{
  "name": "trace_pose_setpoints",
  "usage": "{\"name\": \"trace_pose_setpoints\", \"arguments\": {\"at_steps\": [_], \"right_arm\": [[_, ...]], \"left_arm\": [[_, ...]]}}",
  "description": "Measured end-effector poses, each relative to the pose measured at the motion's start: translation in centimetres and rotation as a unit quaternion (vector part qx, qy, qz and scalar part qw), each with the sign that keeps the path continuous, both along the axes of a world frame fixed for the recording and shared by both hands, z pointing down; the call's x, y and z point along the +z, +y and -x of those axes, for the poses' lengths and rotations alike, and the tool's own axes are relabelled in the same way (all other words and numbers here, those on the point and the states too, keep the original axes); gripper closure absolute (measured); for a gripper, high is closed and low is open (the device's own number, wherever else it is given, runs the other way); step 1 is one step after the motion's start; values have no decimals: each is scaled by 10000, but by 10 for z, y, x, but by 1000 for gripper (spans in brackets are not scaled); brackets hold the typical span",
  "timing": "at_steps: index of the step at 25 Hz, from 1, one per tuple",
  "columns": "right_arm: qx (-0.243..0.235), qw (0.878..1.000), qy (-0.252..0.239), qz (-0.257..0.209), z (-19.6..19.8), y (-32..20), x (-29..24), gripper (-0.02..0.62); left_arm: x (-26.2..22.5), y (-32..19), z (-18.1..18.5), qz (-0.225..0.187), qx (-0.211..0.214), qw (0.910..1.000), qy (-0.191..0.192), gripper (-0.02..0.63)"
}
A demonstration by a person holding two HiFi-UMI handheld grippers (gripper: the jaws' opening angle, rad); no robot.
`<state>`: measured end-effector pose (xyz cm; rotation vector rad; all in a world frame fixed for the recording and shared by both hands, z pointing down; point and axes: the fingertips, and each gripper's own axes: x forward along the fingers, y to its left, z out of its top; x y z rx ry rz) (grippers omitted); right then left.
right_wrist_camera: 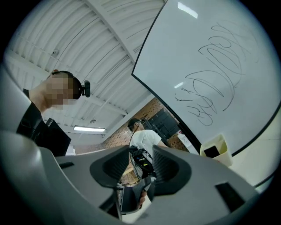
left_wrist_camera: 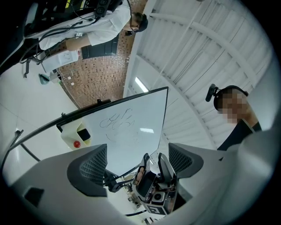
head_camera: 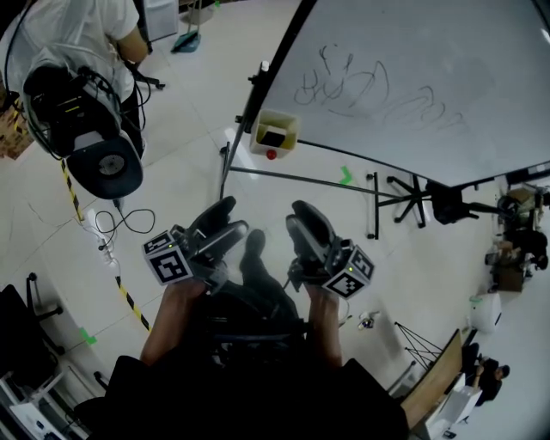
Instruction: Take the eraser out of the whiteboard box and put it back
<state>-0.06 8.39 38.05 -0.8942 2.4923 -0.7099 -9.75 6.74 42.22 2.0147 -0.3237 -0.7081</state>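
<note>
Whiteboard (head_camera: 447, 51) stood tilted ahead, dark marker scribbles (head_camera: 344, 86) across it. Cream whiteboard box (head_camera: 293, 131) hung at board's lower left corner, red dot (head_camera: 271, 155) on its front. Black eraser (head_camera: 276, 137) sat inside box, untouched, well apart from both grippers. Left gripper (head_camera: 228, 220) was held low near holder's body, jaws wide apart, nothing between them. Right gripper (head_camera: 300, 220) was beside it, jaws at narrow gap, empty, pads pressing on nothing. Second person in white shirt (head_camera: 69, 26) stood far left.
</note>
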Motion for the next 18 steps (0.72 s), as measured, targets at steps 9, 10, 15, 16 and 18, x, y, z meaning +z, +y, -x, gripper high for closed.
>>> {"name": "trace_pose_setpoints", "arguments": {"at_steps": [9, 10, 15, 16, 18], "right_arm": [[-315, 9993, 34, -222, -22, -64, -3, 425], [-341, 9991, 112, -244, -26, -72, -2, 426], [-379, 9966, 690, -258, -48, -112, 10, 426], [-410, 9962, 723, -257, -52, -120, 12, 426], [-495, 9958, 723, -256, -61, -134, 15, 426]], "left_arm": [[-10, -56, -20, -102, -330, 9991, -226, 176], [-10, -63, -25, -101, -363, 9990, -244, 176], [-15, -97, -49, -124, -503, 9978, -406, 176], [-14, -103, -53, -95, -525, 9977, -413, 176], [-10, -114, -63, -22, -568, 9976, -403, 176]]}}
